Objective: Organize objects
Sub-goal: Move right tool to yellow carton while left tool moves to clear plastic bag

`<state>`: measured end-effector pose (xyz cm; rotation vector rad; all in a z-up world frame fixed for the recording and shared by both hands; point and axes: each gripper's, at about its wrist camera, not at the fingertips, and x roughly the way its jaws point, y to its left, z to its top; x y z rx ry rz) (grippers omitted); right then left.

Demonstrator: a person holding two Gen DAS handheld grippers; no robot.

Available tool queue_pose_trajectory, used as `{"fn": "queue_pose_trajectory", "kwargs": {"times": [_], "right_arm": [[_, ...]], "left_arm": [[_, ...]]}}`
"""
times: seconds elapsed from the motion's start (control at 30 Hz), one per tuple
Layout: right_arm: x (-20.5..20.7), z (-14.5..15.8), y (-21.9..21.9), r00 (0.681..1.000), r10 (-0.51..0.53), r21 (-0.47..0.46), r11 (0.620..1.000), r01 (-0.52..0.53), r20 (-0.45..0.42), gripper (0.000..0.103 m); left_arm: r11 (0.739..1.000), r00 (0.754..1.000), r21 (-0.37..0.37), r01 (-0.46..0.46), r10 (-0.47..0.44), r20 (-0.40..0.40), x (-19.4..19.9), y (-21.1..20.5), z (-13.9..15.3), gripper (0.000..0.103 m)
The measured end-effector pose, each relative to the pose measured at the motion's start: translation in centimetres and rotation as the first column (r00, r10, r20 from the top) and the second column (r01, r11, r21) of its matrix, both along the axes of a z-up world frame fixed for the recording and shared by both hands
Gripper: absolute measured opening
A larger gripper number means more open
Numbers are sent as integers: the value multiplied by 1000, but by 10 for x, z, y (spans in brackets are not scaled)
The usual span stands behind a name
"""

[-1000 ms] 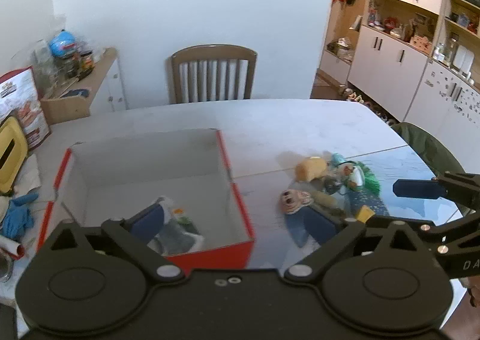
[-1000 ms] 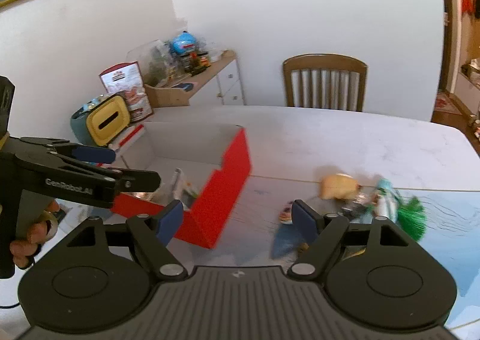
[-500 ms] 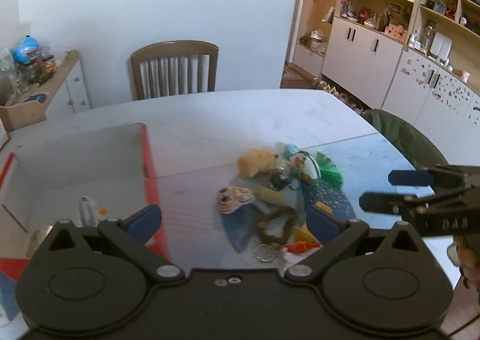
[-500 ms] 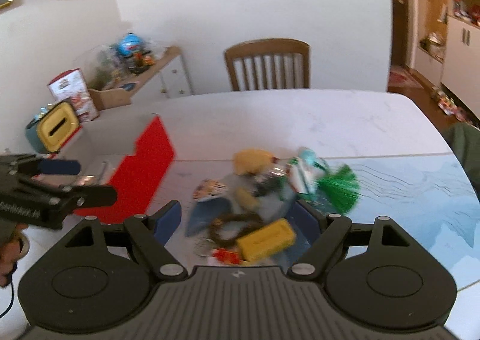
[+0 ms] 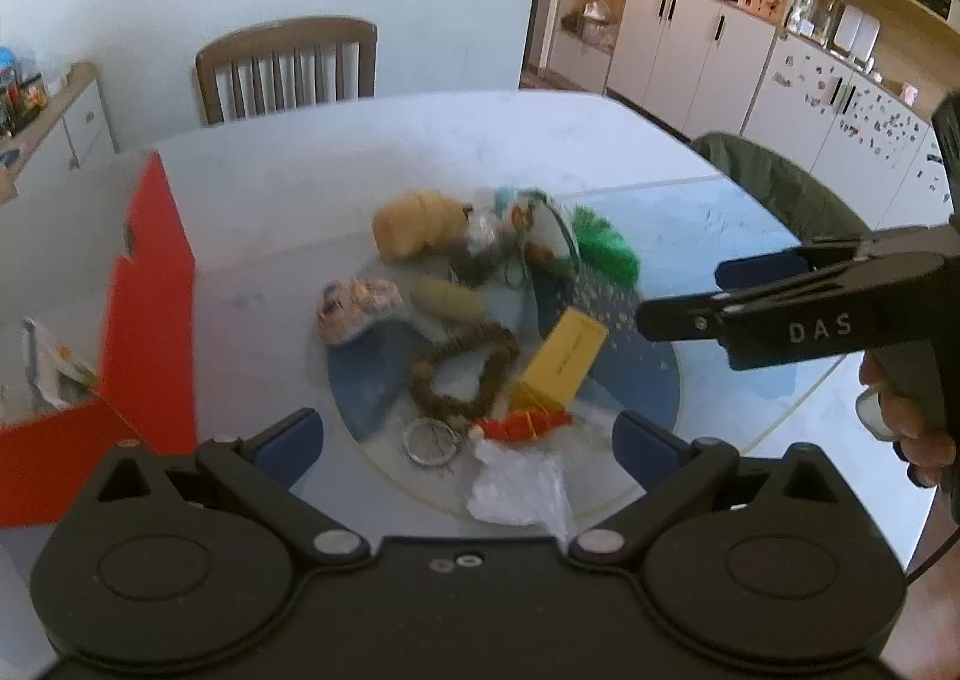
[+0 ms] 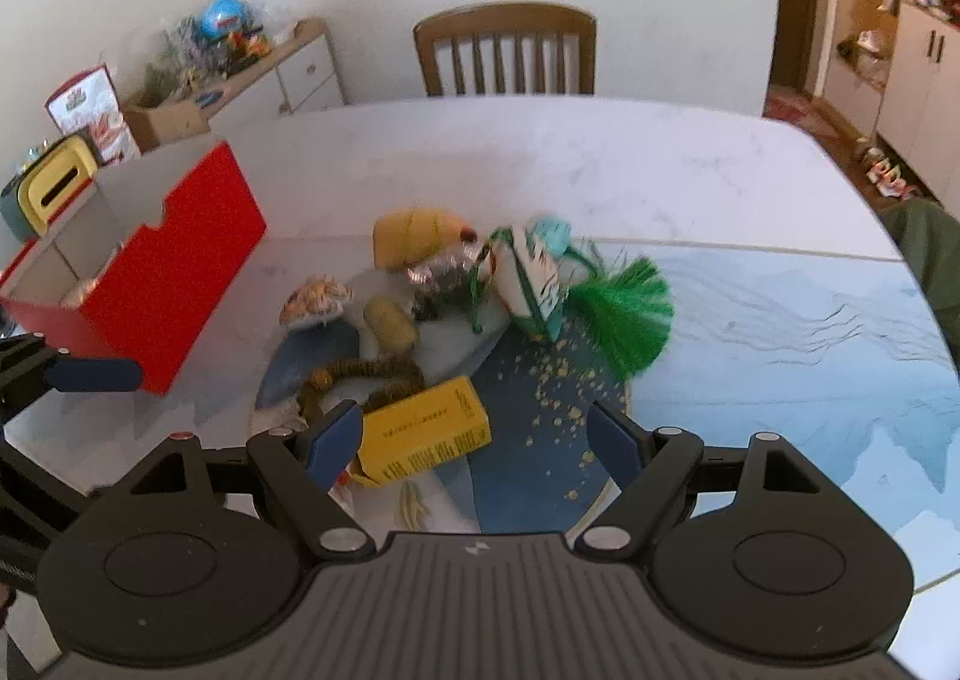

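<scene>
Right wrist view pretty much answers it: the right gripper [image 6: 477, 443] hangs spread wide with nothing in it, and the yellow box [image 6: 423, 431] lies just ahead and a touch left of centre, its near left corner right beside the left blue pad [image 6: 333, 440]. The box's long axis runs left-near to right-far across that view, so my guess is the jaws would need to shift left and turn a bit to close across its short side rather than end to end.

From the left wrist view, the left gripper [image 5: 468, 440] is also wide open and empty, sitting over the near edge of the pile on the table [image 6: 600, 164]. What's closest to it is the metal ring [image 5: 431, 443], the orange bit [image 5: 521, 425] and a crumpled clear wrapper [image 5: 519, 491]; the yellow box is further out and to the right there, nearer the other tool.

So the right one looks better placed for the box. The red box [image 6: 174, 266] where stuff goes sits on the left of the scene, well apart from the pile, closer to the left hand's side.
</scene>
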<state>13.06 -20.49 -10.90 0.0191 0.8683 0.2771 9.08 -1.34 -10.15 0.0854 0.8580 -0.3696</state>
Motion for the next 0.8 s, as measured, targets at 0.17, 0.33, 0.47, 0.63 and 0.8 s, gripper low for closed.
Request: {"fn": "queue_pose_trajectory", "kwargs": {"times": [0.17, 0.33, 0.47, 0.63, 0.8], "right_arm": [[11, -16, 3, 998, 49, 10, 999, -49, -40, 82], [22, -26, 12, 994, 93, 14, 996, -93, -62, 82], [30, -35, 20, 990, 117, 15, 993, -116, -82, 82], [36, -41, 29, 985, 144, 19, 990, -143, -94, 82], [41, -48, 34, 983, 146, 6, 989, -146, -109, 82]], "left_arm": [[1000, 1000, 14, -11, 11, -28, 1, -11, -20, 103], [999, 999, 32, -16, 17, -41, 3, -19, -33, 102], [999, 999, 48, -21, 24, -49, 6, -25, -43, 102], [998, 997, 57, -36, 40, -67, 8, -27, -55, 101], [998, 996, 54, -43, 47, -78, 9, -27, -60, 95]]}}
